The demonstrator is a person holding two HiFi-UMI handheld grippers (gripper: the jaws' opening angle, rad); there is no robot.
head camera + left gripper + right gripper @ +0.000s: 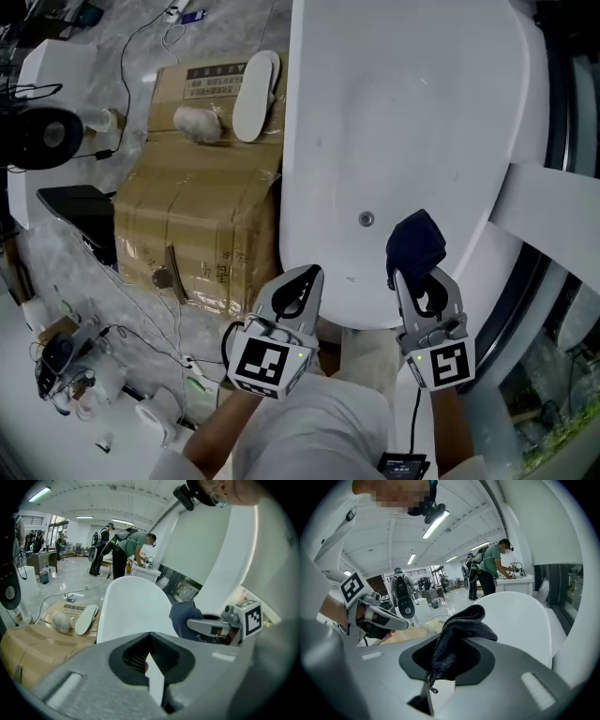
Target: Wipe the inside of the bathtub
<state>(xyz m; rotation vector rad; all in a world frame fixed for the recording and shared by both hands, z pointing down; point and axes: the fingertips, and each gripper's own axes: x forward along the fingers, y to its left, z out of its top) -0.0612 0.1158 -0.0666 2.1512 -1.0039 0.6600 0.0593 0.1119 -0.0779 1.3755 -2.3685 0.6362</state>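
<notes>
Overhead, from the head view, the white bathtub (403, 112) fills the middle and right, its drain (366, 219) showing on the bare floor of the basin. The right gripper (424, 281) hangs over the tub's near end with a dark blue cloth (415, 242) bunched at its tips; whether the cloth touches the tub surface cannot be told. The left gripper (302, 286) sits beside it at the near rim, jaws pressed together. A cardboard box (187, 187) stands just left of the tub, with a white slipper (255, 94) and a pale fuzzy ball (197, 122) lying on top. From the left gripper view, the left gripper (150, 637) is closed on nothing, the bathtub (133, 606) ahead and the cloth (180, 616) to the right. From the right gripper view, the right gripper (454, 641) pinches the cloth (464, 620), which rises above the jaws, the bathtub (520, 620) behind.
</notes>
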